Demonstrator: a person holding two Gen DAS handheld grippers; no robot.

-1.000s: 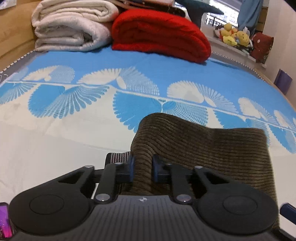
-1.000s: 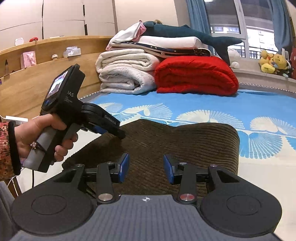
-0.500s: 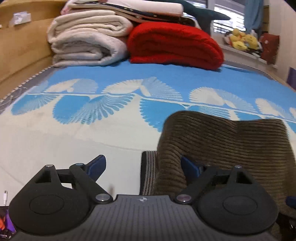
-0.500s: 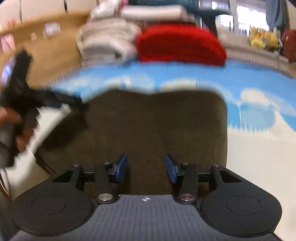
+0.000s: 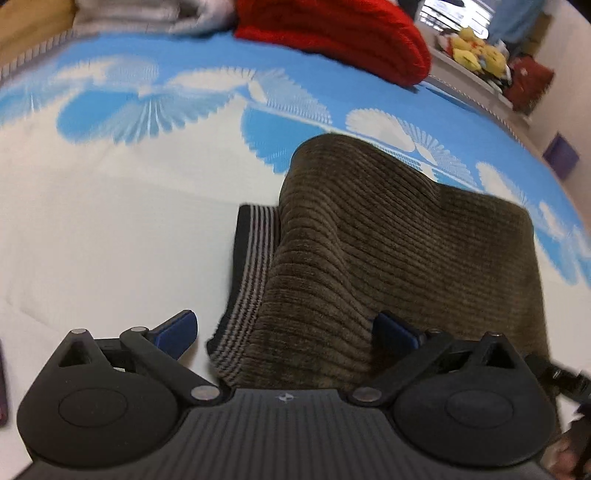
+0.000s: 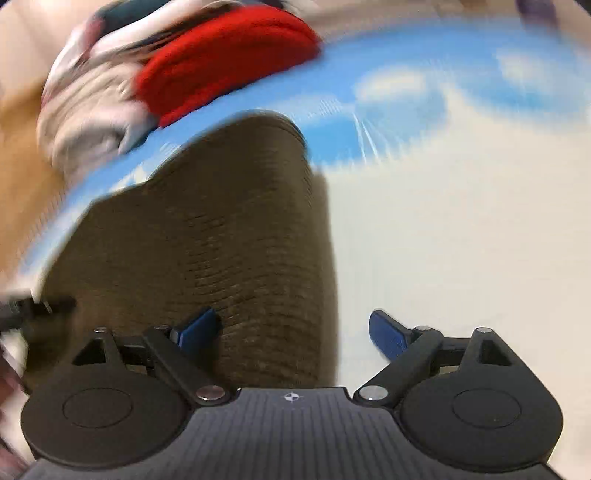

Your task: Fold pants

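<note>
Pants: the brown pants (image 5: 402,254) lie folded over on the bed cover (image 5: 110,221), in front of the red blanket (image 5: 332,33).
Waistband: a striped waistband (image 5: 251,266) sticks out at the pants' left side.
Left gripper (image 5: 284,336): fingers opening wide, pants edge between them, not pinched.
Right gripper (image 6: 291,328): fingers opening wide over the pants' right edge, holding nothing.
Done: one big fold looks finished.
Left: maybe smoothing, or one more fold.

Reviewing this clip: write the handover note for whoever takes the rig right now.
Left gripper: jaws opening, pads clear of the pants, nothing held.
Right gripper: jaws opening, straddling the pants' near corner without pressing it.
Pants: brown corduroy, folded into a block on the bed; striped waistband pokes out on the left.
Done: fold laid down, both grips let go.
Left: probably tuck the waistband, square the edges.
</note>
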